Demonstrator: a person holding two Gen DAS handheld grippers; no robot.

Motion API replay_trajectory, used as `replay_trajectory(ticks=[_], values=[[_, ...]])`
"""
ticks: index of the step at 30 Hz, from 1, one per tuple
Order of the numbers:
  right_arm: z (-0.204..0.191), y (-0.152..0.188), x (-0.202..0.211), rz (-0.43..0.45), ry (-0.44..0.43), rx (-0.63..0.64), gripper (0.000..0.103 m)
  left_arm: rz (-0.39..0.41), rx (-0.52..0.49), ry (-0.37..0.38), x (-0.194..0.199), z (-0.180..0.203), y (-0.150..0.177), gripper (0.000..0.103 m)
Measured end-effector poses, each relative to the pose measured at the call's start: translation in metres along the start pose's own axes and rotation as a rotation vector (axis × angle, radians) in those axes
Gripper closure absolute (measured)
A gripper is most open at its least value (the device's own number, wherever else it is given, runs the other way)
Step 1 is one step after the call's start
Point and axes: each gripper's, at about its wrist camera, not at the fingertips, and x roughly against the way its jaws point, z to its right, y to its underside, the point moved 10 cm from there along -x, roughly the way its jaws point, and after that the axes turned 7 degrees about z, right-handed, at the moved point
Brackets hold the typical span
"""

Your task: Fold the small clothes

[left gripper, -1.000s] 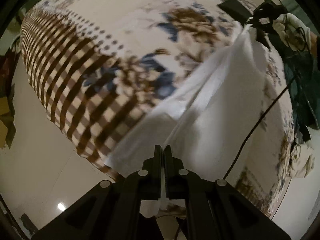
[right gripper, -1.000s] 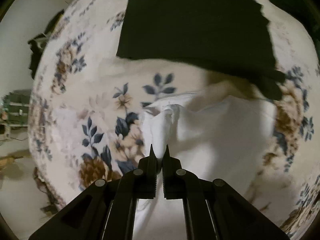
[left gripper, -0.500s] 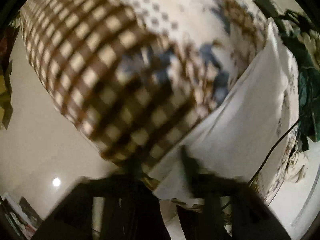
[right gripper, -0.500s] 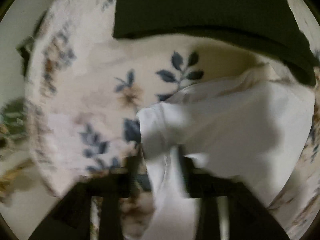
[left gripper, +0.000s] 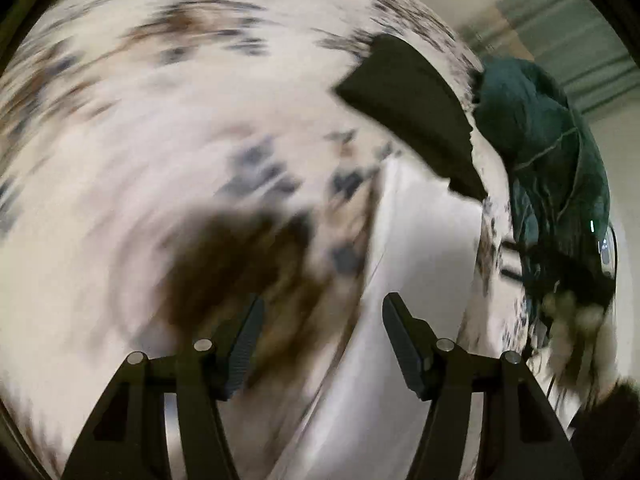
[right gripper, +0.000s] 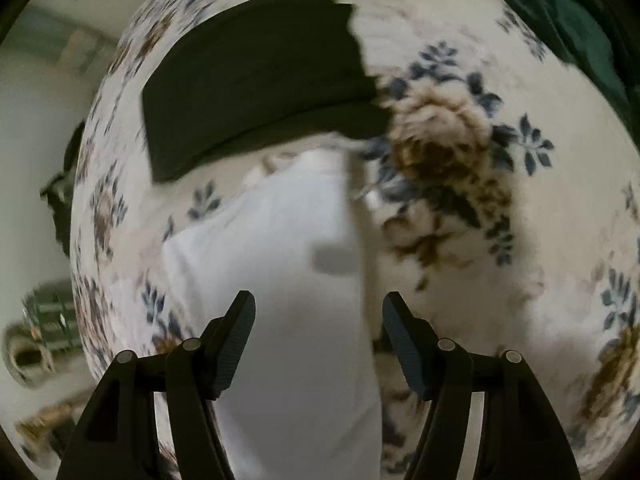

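Right wrist view showed the floral bed cover (right gripper: 460, 240) filling most of the picture, its edges cut off by the round lens. On it lay the white garment (right gripper: 280, 264), folded flat, with a black cloth (right gripper: 260, 80) just behind it. Left wrist view was strongly blurred, so the pattern was hard to make out. No writing could be read. The right gripper (right gripper: 319, 312) had just been opening and stood wide above the garment, gripping nothing. The left gripper (left gripper: 322, 316) was likewise parted and empty.
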Motion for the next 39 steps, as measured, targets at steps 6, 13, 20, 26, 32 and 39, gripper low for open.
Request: replay_trajectory(ticks=[6, 13, 20, 26, 32, 39], values=[[0.012, -0.035, -0.047, 0.032, -0.103, -0.056, 0.035, -0.078, -0.096, -0.014, -0.101, 0.042, -0.055, 0.058], [0.009, -0.059, -0.074, 0.087, -0.111, -0.027, 0.102, -0.039, -0.274, -0.036, -0.119, 0.069, -0.067, 0.1], [0.02, -0.061, -0.092, 0.033, -0.097, -0.06, 0.1, -0.121, -0.208, -0.028, -0.123, 0.052, -0.064, 0.075], [0.02, -0.011, -0.04, -0.032, -0.209, -0.109, 0.034, -0.101, -0.195, 0.111, -0.006, 0.037, -0.017, 0.046], [0.033, 0.123, 0.032, -0.117, -0.185, -0.159, 0.034, -0.23, -0.187, 0.038, 0.109, -0.029, 0.111, 0.046], [0.048, 0.326, 0.062, -0.275, -0.099, -0.233, 0.034, -0.525, -0.157, -0.04, 0.141, -0.083, 0.295, 0.046]])
